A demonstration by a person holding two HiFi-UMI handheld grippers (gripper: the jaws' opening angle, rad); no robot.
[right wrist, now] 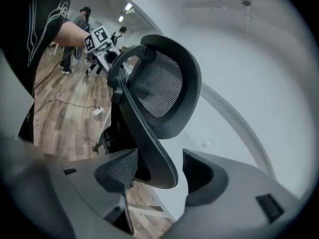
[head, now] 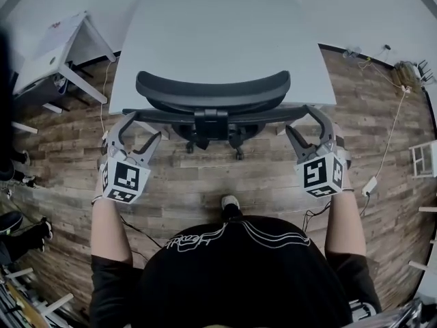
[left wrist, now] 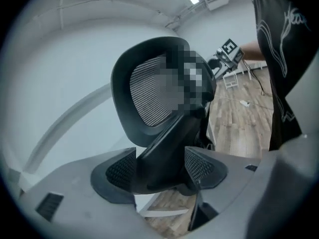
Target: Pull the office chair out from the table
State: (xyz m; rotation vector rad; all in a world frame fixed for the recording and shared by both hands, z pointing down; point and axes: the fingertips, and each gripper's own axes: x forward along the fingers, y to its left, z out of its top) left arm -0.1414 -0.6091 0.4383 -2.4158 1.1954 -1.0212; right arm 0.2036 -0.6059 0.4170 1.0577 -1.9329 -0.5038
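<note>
Status, left to right:

- Spare white desk (head: 54, 46) at far left is not involved.
- Left gripper (head: 145, 128): jaws wide apart and straddling the left armrest (left wrist: 164, 148) of the office chair (head: 213, 91). In the left gripper view the armrest end nearly fills the gap between the pads (left wrist: 119, 171). I read this as lined up, not clamped.
- The chair is centred and still pushed in against the bench (head: 218, 33). Its backrest sits right at the near bench edge, with the seat hidden under the top. Its casters (head: 239, 154) are on the wood floor (head: 61, 149), just under the bench edge.
- The person's foot (head: 230, 202) is directly behind the chair base, close to it.
- Right gripper (head: 300, 121): jaws also spread, around the right armrest (right wrist: 149, 143). The right gripper view shows the armrest close against the left-hand pad, with a clear gap to the other one. No grip yet.

Progress: approach and alignment look done on both sides. The pull hasn't started, so the chair shows no clearance from the bench.

Remaining, my read: close both grippers on the armrests, then draw straight back toward the person and keep both sides even so the chair doesn't swivel.

Risks: the armrest ends are tapered, so a shallow bite could slip off. The foot may need to step back to make room.
</note>
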